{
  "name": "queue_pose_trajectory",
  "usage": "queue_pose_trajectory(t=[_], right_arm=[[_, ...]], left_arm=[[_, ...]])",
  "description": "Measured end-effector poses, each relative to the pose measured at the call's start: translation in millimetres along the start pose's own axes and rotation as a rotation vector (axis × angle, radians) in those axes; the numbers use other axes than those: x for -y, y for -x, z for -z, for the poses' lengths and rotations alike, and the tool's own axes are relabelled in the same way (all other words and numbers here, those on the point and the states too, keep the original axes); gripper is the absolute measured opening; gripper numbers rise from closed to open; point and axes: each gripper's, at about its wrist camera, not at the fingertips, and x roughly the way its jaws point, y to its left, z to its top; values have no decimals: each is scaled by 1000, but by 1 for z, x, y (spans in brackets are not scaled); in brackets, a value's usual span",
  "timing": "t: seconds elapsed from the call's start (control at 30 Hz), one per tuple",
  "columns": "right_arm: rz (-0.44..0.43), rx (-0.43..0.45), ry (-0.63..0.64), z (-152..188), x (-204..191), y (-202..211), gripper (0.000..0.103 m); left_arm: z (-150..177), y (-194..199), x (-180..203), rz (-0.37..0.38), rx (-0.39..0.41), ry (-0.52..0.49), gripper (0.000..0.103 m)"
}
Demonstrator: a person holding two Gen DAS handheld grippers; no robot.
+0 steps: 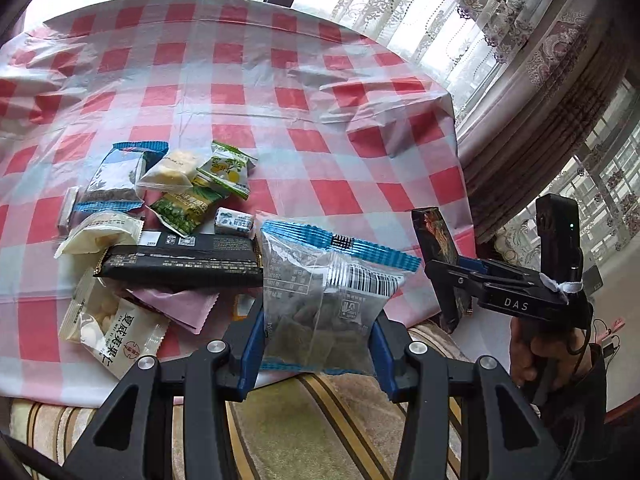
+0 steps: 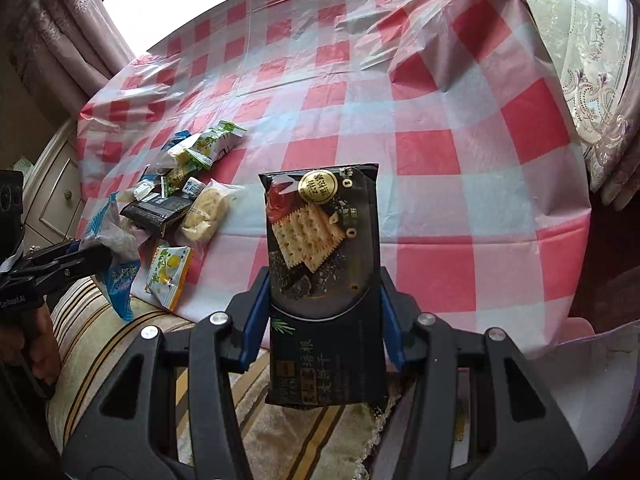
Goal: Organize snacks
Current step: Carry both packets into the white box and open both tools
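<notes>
My left gripper (image 1: 318,344) is shut on a clear snack packet with blue edges (image 1: 328,292), held above the table's near edge; it also shows in the right wrist view (image 2: 116,248). My right gripper (image 2: 324,316) is shut on a black cracker pack (image 2: 324,264), held upright above the near edge; it also shows in the left wrist view (image 1: 436,240). A pile of snack packets (image 1: 160,208) lies on the red-and-white checked tablecloth (image 1: 280,80), left of both grippers. It includes a long black pack (image 1: 180,258) and a white nut packet (image 1: 112,328).
A yellow-green packet (image 2: 168,276) lies at the table's near edge. A striped cushioned seat (image 2: 104,332) sits below the edge. Curtains (image 1: 540,60) hang to the right of the table, and a cabinet (image 2: 56,196) stands at the left.
</notes>
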Motion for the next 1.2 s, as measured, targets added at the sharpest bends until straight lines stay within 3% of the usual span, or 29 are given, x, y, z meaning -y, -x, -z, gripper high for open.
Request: queue_pose_trajectory(t=[0.37,0.8,1.2], right_arm=[[83,30,-108,43,43,41,53],[192,3,-261,100,100,60,53],[231,-31,-341,130,126,68,53]], left_arm=[[0,-29,74,95,-67,-151,47],[16,-86,172,216,-231,-332,47],[26,-128,213,248,-359,-369,48]])
